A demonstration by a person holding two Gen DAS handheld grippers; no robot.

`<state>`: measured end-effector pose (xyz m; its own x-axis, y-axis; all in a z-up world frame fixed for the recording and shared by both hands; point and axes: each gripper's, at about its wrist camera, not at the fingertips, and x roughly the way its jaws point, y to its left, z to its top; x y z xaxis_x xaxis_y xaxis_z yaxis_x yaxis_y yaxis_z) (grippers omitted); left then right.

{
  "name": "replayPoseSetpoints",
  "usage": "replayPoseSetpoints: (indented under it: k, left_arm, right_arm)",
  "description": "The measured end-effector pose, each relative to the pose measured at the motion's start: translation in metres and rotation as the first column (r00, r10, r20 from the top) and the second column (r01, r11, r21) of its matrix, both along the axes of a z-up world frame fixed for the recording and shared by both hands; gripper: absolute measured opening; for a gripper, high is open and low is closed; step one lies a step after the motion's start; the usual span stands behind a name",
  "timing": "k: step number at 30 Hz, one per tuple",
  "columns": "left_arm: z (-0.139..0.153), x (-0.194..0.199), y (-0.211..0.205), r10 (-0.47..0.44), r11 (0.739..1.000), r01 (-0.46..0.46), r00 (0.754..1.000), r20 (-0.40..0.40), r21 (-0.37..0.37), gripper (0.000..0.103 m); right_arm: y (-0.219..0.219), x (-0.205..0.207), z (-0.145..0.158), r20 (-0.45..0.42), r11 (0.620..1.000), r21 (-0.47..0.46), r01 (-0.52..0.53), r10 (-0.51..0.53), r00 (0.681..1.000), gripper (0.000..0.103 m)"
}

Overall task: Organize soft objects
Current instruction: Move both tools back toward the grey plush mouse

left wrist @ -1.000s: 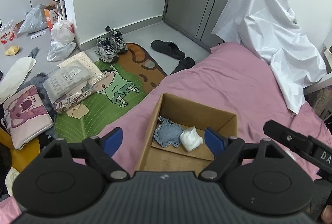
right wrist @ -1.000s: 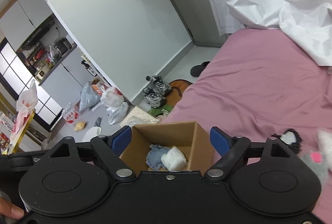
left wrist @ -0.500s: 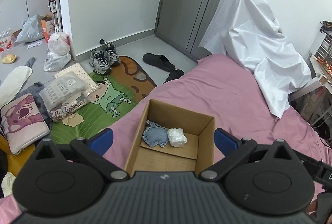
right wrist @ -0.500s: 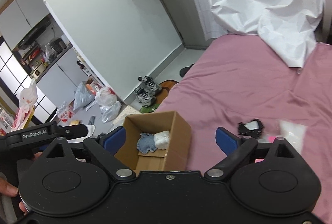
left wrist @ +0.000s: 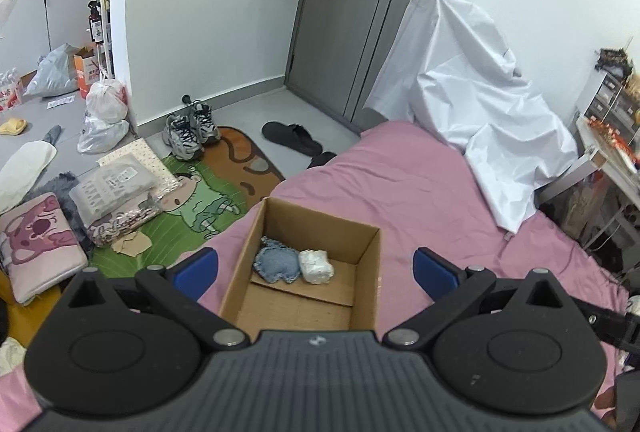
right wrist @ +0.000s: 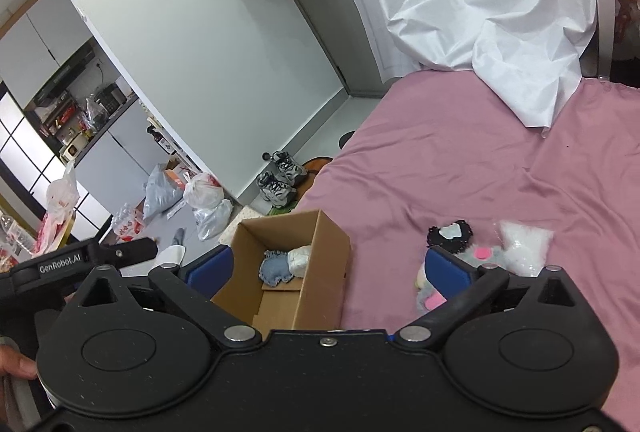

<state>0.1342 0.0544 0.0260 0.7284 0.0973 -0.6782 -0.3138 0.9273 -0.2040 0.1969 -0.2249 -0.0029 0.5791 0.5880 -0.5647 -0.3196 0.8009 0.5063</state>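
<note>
An open cardboard box [left wrist: 256,232] sits on the pink bed. Inside it lie a blue denim soft piece [left wrist: 278,264] and a white soft bundle [left wrist: 316,266]. My left gripper [left wrist: 315,266] hangs above and in front of the box, open wide and holding nothing. The right wrist view shows the same box [right wrist: 324,260], blue piece [right wrist: 274,268] and white bundle [right wrist: 300,256]. My right gripper [right wrist: 328,268] is empty and its jaws are still opening. On the bed to its right lie a black frilled piece [right wrist: 450,236], a grey plush with pink spots [right wrist: 486,256] and a clear bag of white stuffing [right wrist: 524,248].
A white sheet [left wrist: 472,91] drapes over something at the bed's far end. Left of the bed, the floor holds sneakers [left wrist: 188,131], a cartoon mat [left wrist: 192,207], packages [left wrist: 112,187] and plastic bags [left wrist: 104,111]. A cluttered desk [left wrist: 608,139] stands at the right.
Both grippers have drawn back and upward from the box, which now looks smaller. Both pairs of jaws have spread wider. The loose soft items on the bed have come further into the right view.
</note>
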Motion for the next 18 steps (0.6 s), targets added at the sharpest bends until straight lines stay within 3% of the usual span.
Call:
replayPoseSetpoints:
  k: [7, 18]
  left_arm:
    - [0.000, -0.007, -0.014, 0.004, 1.000, -0.003, 0.999, 0.043, -0.011, 0.103]
    - [-0.006, -0.005, -0.043, -0.043, 0.999, 0.043, 0.999, 0.003, -0.017, 0.103]
  right_arm:
    - [-0.017, -0.005, 0.002, -0.006, 0.999, 0.019, 0.026, -0.026, 1.000, 0.103]
    - [-0.045, -0.015, -0.002, -0.019, 0.997, 0.037, 0.062, -0.061, 0.998, 0.103]
